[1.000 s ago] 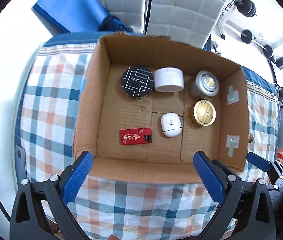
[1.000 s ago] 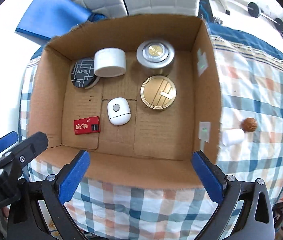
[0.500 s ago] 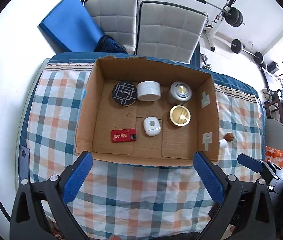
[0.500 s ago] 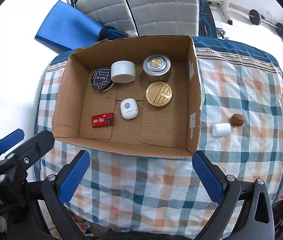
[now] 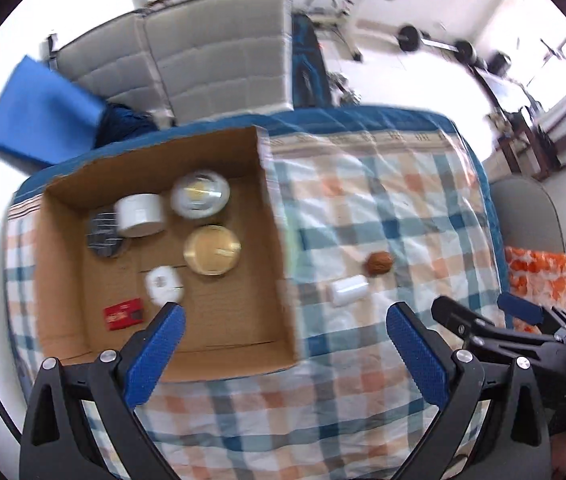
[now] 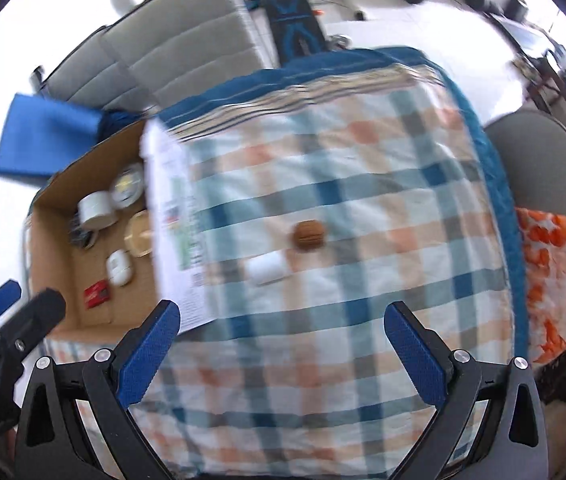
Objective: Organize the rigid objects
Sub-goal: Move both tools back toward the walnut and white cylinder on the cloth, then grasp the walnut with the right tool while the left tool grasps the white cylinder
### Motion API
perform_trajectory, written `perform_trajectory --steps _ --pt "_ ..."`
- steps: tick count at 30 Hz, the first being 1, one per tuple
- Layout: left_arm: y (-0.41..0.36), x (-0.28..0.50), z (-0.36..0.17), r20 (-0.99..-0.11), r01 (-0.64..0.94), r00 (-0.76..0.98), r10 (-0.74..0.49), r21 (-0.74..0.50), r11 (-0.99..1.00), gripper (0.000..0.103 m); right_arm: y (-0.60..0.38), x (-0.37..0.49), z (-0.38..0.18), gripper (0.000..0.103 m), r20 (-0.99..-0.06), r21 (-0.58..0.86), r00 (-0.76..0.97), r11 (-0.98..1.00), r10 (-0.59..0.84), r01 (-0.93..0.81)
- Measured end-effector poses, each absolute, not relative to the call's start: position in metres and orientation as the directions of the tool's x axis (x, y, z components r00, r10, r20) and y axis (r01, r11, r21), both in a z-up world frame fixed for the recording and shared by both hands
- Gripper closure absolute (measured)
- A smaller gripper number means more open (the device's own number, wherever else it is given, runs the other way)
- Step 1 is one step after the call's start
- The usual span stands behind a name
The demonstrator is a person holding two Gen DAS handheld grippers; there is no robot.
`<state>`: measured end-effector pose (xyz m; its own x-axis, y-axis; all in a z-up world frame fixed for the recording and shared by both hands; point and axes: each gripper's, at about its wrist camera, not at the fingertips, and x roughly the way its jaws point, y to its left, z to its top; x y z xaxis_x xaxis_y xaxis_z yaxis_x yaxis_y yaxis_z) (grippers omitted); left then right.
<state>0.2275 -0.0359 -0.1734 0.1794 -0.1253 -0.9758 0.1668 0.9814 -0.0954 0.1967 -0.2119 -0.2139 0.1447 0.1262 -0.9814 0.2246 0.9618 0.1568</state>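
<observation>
A small white cylinder (image 6: 267, 267) lay on its side on the checked tablecloth (image 6: 363, 200), just below and left of centre in the right wrist view, with a brown walnut (image 6: 308, 234) just beside it to the upper right; whether the 2 touched could not be told through the blur. In the left wrist view the same pair sat right of centre, the cylinder (image 5: 348, 290) lower left of the walnut (image 5: 379, 263).

Left of them stood an open cardboard box (image 5: 275, 208). Inside it, toward the upper part, were a white round jar (image 5: 139, 215), a silver tin (image 5: 200, 193) to its right, and a dark round tin (image 5: 103, 232) partly under the jar's left side. Below the silver tin sat a gold tin (image 5: 211, 250). Lower left of that lay a small white case (image 5: 163, 282), and a red card (image 5: 123, 314) beyond it near the lower left corner.

The right gripper (image 6: 281, 350) hung above the cloth at the bottom of its frame, jaws spread wide and holding nothing. The left gripper (image 5: 284, 354) was likewise wide apart and empty, over the box's lower right corner.

Grey cushioned seats (image 5: 211, 48) and barbell weights (image 5: 409, 39) filled the upper part of the frame.
</observation>
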Motion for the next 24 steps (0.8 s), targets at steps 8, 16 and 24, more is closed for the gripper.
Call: perform_trajectory --steps 8,16,24 --pt "-0.108 0.25 -0.261 -0.995 0.17 0.004 -0.101 -0.099 0.981 0.006 -0.288 0.207 -0.285 0.025 -0.979 0.203 0.075 0.92 0.189 0.334" --pt "-0.108 0.259 -0.299 -1.0 0.067 -0.012 -0.014 -0.014 0.998 0.015 -0.286 0.233 -0.339 0.026 -0.945 0.319 0.028 0.893 0.327 0.318" --pt "-0.108 0.251 -0.255 -0.993 -0.02 0.121 0.0 -0.003 1.0 0.014 -0.266 0.269 -0.379 0.029 -0.871 0.459 -0.02 0.828 0.491 0.321"
